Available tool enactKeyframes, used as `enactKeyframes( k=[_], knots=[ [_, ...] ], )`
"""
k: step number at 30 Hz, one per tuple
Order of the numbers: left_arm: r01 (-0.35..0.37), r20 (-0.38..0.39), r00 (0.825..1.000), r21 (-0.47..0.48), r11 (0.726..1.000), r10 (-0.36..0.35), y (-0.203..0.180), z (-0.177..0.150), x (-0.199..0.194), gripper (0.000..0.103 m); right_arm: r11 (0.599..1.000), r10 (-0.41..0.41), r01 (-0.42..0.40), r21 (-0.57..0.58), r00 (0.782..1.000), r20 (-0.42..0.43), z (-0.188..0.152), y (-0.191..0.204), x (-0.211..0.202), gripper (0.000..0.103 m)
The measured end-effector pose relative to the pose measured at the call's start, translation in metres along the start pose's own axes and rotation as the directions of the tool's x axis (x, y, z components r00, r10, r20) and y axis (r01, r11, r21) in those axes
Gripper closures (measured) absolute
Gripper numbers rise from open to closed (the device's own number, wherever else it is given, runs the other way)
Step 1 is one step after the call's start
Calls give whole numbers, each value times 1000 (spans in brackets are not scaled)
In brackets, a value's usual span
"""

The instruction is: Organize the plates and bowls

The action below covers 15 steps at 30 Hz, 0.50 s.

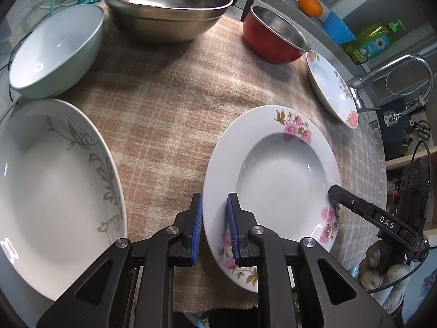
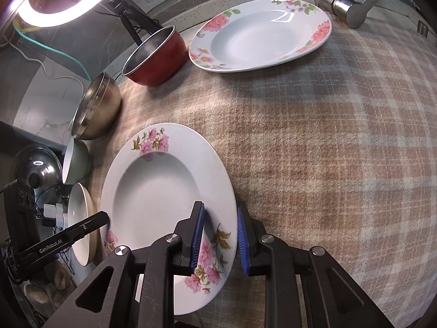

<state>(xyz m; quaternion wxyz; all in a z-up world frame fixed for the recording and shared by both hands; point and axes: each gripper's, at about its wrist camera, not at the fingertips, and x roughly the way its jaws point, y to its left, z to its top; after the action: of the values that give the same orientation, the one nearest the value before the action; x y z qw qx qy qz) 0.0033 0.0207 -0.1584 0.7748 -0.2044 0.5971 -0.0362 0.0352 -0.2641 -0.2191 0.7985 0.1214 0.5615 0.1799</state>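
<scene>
I have the pink-flowered soup plate point(image 1: 273, 175) pinched at its 9 o'clock rim in my left gripper point(image 1: 215, 227), jaws nearly closed. My right gripper point(image 2: 220, 239) clamps the 3 o'clock rim likewise, over the plaid cloth point(image 2: 314, 150).

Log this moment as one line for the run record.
left gripper: shut on pink-flower plate left rim | right gripper: shut on its right rim | second flower plate: on cloth, untouched

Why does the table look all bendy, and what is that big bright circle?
Right wrist view: a ring light glares white at top left, and its streak shines on the far plate. Both views: the fisheye lens bends the checked cloth and darkens the corners. Left wrist view: small glints in the steel bowl.
</scene>
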Motion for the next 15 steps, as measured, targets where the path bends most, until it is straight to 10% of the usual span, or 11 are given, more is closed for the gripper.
enactKeyframes(
  k=[15],
  knots=[
    [-11, 3, 1000, 6, 1000, 11, -1, -3, 0, 87, 1000, -3, 3, -6, 1000, -3, -6, 3, 1, 82]
  ],
)
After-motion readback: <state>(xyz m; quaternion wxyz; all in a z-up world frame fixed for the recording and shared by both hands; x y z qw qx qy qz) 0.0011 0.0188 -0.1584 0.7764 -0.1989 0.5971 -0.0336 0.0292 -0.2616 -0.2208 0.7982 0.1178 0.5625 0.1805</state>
